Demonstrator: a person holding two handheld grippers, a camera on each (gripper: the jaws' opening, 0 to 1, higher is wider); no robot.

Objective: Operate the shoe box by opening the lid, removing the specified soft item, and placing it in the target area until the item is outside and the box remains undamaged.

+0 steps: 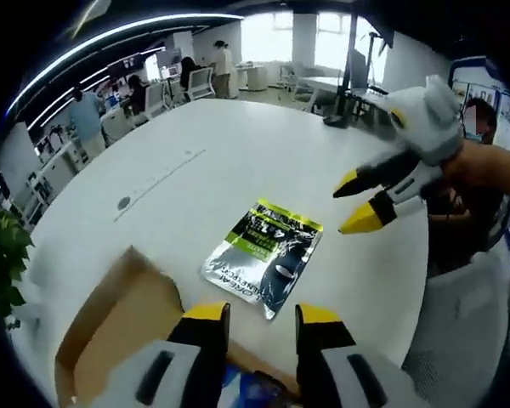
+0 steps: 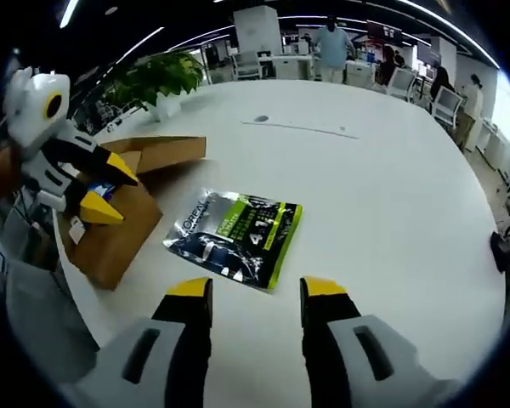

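Right gripper view showed one soft foil pouch (image 2: pixel 235 231), green and black, lying flat on the white tabletop (image 2: pixel 382 187) just beside the open cardboard shoe box (image 2: pixel 119 223); its long axis ran from the box side toward the table's middle. One box and one pouch were there. Right gripper (image 2: pixel 248 293) hovered near the pouch, jaws parted and empty. Left gripper (image 2: pixel 100 185) hung over the box, jaws spread, gripping nothing. Left gripper view showed the pouch (image 1: pixel 263 255) beyond its jaws.
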